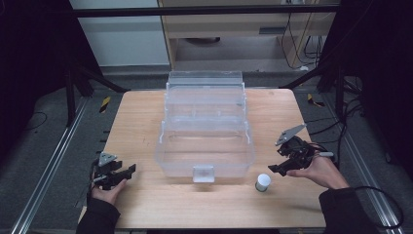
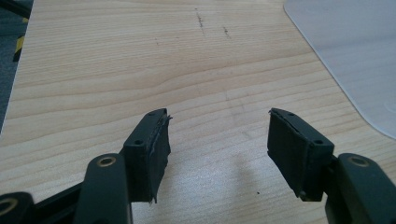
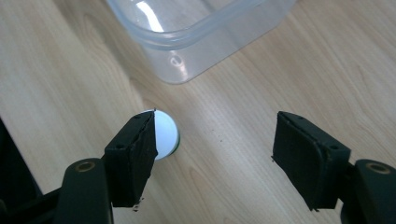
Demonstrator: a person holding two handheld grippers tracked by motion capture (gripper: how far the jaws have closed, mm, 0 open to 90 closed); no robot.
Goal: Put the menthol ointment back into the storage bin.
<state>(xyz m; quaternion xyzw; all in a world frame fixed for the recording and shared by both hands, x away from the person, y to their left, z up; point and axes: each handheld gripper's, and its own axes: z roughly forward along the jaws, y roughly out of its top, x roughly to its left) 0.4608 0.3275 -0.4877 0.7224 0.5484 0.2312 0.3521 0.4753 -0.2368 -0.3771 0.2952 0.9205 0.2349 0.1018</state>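
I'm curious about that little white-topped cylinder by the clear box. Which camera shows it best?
The high view: the small cylinder stands whole on the table beside the clear box. The right gripper view shows its white top closer, partly behind one jaw. The left gripper view looks across bare wood.

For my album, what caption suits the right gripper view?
Open tongs hover over a white-capped cylinder beside a clear bin.

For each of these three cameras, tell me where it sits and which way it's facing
High view: above the person's side, facing forward and down on the wooden table, clear box, both hands, left gripper, right gripper.
Left gripper view: rides the left gripper, facing bare tabletop; open jaws show.
Right gripper view: rides the right gripper, facing down; open jaws show.
Shared: white-capped bottle, clear box.
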